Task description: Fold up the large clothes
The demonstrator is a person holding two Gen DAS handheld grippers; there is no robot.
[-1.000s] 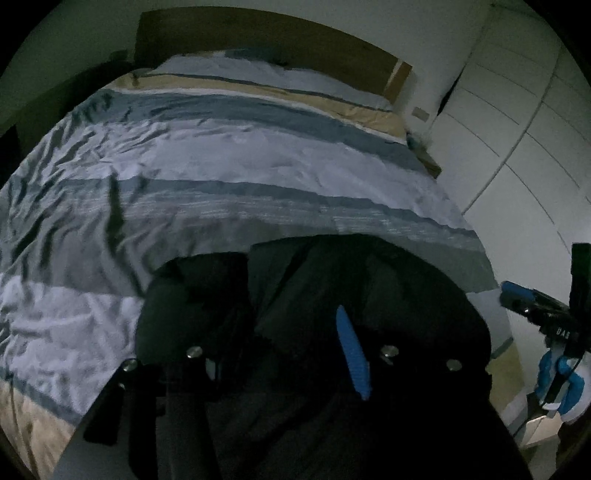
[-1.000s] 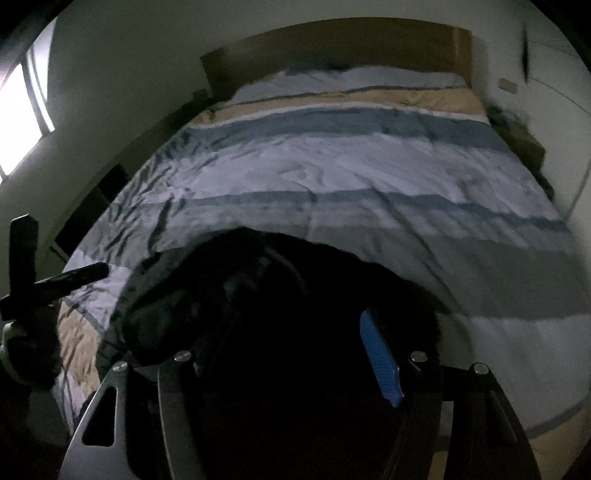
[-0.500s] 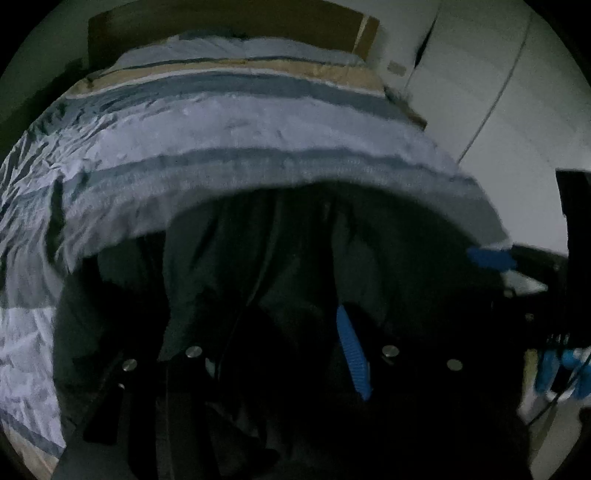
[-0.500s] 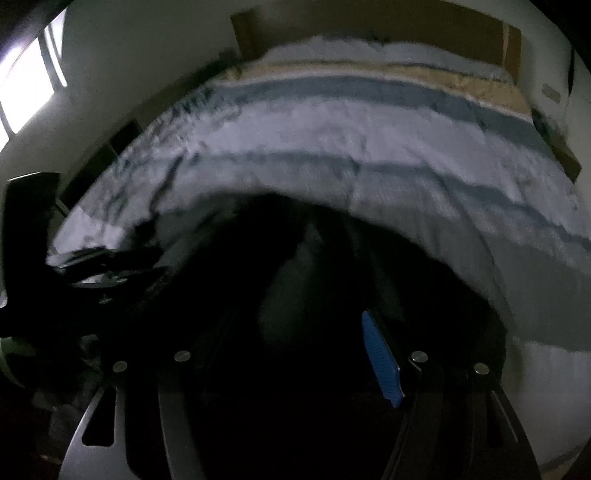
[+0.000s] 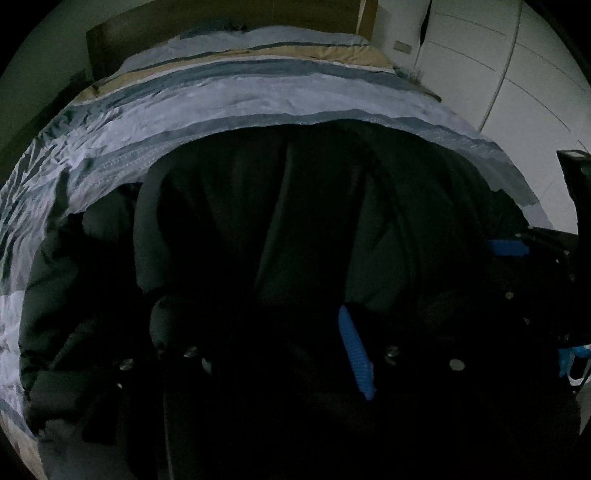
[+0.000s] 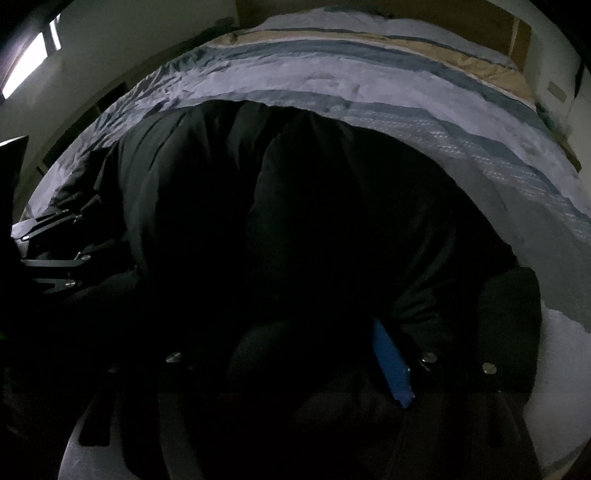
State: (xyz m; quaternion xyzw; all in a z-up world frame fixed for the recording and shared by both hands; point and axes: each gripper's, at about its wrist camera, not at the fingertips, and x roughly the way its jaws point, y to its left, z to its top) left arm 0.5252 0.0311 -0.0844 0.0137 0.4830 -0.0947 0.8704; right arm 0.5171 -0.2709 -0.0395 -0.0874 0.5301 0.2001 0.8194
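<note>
A large black garment (image 5: 295, 229) lies spread over the near half of the striped bed (image 5: 221, 96); it fills the right wrist view too (image 6: 295, 221). My left gripper (image 5: 280, 347) is buried in the black fabric, with one blue pad (image 5: 356, 354) showing. My right gripper (image 6: 295, 354) is likewise wrapped in fabric, its blue pad (image 6: 391, 365) visible. Each gripper shows at the edge of the other's view: the right one (image 5: 517, 251) and the left one (image 6: 51, 251). The room is dim and the jaws' gaps are hidden by cloth.
The bed has blue, white and tan stripes, with a wooden headboard (image 5: 221, 22) at the far end. White wardrobe doors (image 5: 517, 74) stand to the right. A window (image 6: 26, 70) glows at the left.
The garment was bunched near the grippers; it has been carried forward and now spreads wide across the bed. Both grippers moved lower and farther over the bed.
</note>
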